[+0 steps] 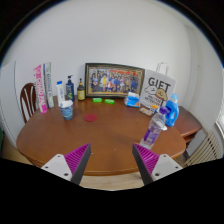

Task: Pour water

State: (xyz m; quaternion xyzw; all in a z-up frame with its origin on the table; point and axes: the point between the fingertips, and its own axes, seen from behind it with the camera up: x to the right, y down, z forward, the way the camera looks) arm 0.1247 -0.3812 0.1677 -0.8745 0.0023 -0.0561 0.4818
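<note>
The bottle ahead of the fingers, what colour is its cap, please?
Blue, on the bottle; gripper view, gripper open.

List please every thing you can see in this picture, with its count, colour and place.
table: 1, brown wood, round, under everything
bottle: 1, clear with label, on the table ahead of the right finger
cup: 1, pale, on the table, left part
small bottles: several, dark and light, at the table's back, left of the picture frame
picture frame: 1, dark, standing at the back against the wall
gift bag: 1, white with "GIFT" print, right of the frame
blue things: a few, by the bag, kind unclear
chair: 1, brown, left of the table
tongs: 1, purple pads, open, holding nothing
</note>
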